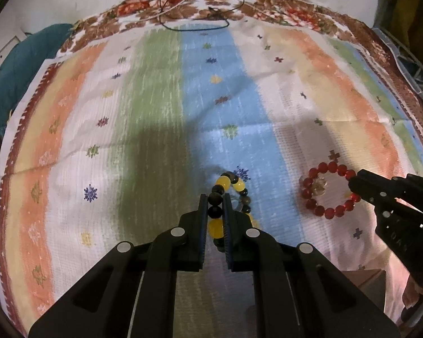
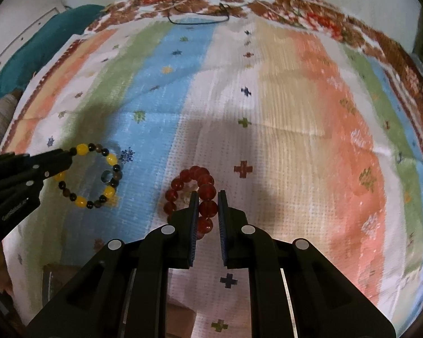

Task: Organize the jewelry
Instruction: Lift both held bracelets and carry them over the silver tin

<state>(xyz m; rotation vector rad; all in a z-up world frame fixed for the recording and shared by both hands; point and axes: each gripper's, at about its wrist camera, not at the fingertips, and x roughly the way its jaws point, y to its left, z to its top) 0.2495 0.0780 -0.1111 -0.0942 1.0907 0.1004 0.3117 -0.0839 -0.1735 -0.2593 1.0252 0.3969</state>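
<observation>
A bracelet of yellow and black beads [image 1: 225,184] hangs over the striped cloth [image 1: 143,118]; my left gripper [image 1: 215,198] is shut on its near side, black beads pinched between the pads. A red bead bracelet [image 1: 314,178] with one clear bead is to its right, gripped at its right edge by my right gripper [image 1: 354,190]. In the right wrist view the right gripper [image 2: 207,197] is shut on the red bracelet [image 2: 183,183], beads between the pads. The yellow and black bracelet [image 2: 110,159] is at left there, its left side in the left gripper [image 2: 67,155].
A black cord [image 1: 194,25] and pale string lie at the cloth's far edge on a floral border. A teal cloth [image 1: 11,79] is bunched at the far left. A brown box corner [image 1: 366,281] shows at the near edge, beside a person's hand [image 1: 417,301].
</observation>
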